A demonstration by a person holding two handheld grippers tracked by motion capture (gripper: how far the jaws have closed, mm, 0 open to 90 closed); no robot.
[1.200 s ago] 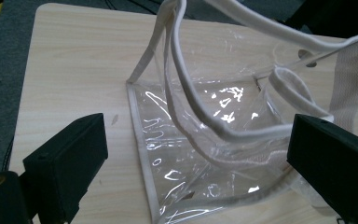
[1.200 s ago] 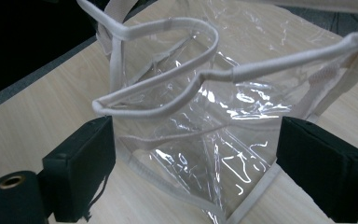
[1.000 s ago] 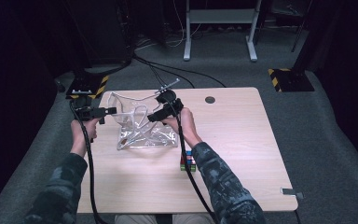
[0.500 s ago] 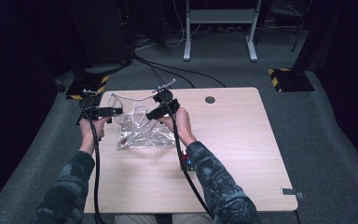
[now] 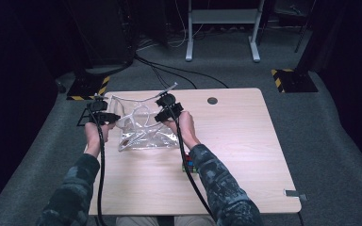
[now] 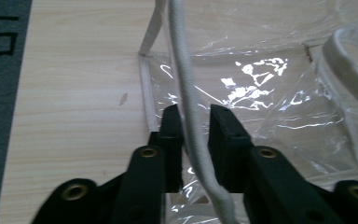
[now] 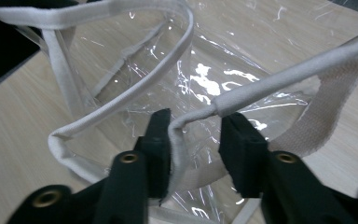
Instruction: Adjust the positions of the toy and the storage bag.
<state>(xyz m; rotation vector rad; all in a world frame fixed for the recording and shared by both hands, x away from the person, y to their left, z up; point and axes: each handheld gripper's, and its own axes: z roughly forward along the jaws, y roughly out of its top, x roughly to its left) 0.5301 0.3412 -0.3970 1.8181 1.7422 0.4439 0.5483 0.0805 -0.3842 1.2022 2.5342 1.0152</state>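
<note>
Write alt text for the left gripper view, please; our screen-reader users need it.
Two black tongs straddle a white cord handle of a clear plastic bag, with a gap showing on either side of the cord; the jaws have just been closing. The bag lies on a pale wooden table.

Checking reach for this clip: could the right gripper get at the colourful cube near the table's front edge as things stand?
Probably not right away. The right gripper has the clear bag's white handle between its jaws, and the cube lies tucked under the right forearm.
</note>
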